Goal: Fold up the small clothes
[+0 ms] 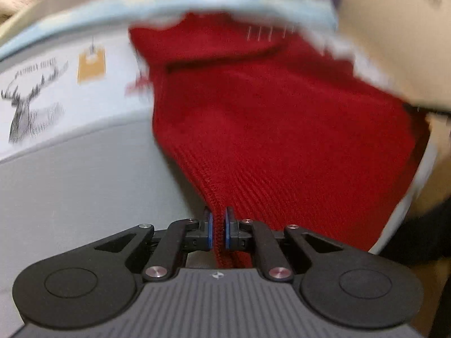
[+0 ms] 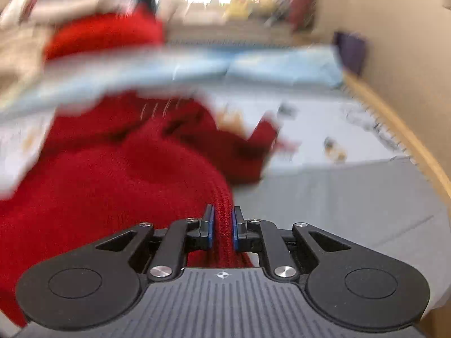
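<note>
A dark red knitted garment (image 1: 267, 129) lies spread over a bed and is lifted at its near ribbed edge. My left gripper (image 1: 217, 226) is shut on that edge, with the knit pinched between the blue pads. In the right wrist view the same red garment (image 2: 112, 174) bulges up to the left, with a sleeve trailing to the right. My right gripper (image 2: 223, 225) is shut on a bunched ribbed part of it. Both views are blurred by motion.
A white and grey bed cover (image 1: 84, 169) with a printed deer (image 1: 31, 107) lies under the garment. A light blue cloth (image 2: 253, 67) lies across the far side. Another red item (image 2: 107, 33) and beige cloth (image 2: 19, 56) sit behind. A wooden edge (image 2: 400, 129) runs along the right.
</note>
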Demonstrator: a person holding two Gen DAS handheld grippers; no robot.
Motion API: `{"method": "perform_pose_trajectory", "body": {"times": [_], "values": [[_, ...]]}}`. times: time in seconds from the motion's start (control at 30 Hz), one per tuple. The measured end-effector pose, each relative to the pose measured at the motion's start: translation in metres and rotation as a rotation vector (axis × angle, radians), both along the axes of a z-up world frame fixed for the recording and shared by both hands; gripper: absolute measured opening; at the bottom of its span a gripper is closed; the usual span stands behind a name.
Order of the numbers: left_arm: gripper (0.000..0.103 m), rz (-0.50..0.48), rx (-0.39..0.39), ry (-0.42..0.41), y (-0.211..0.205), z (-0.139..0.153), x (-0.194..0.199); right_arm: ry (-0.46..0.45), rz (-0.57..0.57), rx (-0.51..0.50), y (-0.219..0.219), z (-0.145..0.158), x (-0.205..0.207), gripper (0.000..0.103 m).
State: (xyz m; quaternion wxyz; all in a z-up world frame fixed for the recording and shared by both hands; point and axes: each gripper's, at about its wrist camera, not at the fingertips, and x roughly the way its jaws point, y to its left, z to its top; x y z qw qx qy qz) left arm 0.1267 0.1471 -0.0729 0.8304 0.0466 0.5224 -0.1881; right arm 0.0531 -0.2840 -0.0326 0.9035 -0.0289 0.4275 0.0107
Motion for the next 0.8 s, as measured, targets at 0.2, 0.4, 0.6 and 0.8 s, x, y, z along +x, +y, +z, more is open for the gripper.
{"method": "perform_pose_trajectory", "body": {"times": [0.2, 0.4, 0.6, 0.8], "values": [[0.007, -0.121, 0.172, 0.106, 0.006, -0.018, -0.025, 0.178, 0.19, 0.017, 0.022, -0.036, -0.008, 0.031], [0.01, -0.019, 0.106, 0.051, 0.016, 0.002, -0.015, 0.194, -0.069, 0.231, -0.029, -0.04, -0.006, 0.042], [0.01, 0.114, 0.089, 0.075, 0.014, 0.001, 0.012, 0.286, -0.169, 0.315, -0.046, -0.071, 0.009, 0.042], [0.01, 0.127, 0.107, 0.064, 0.002, 0.004, 0.021, 0.27, -0.126, 0.371, -0.023, -0.077, 0.03, 0.043]]}}
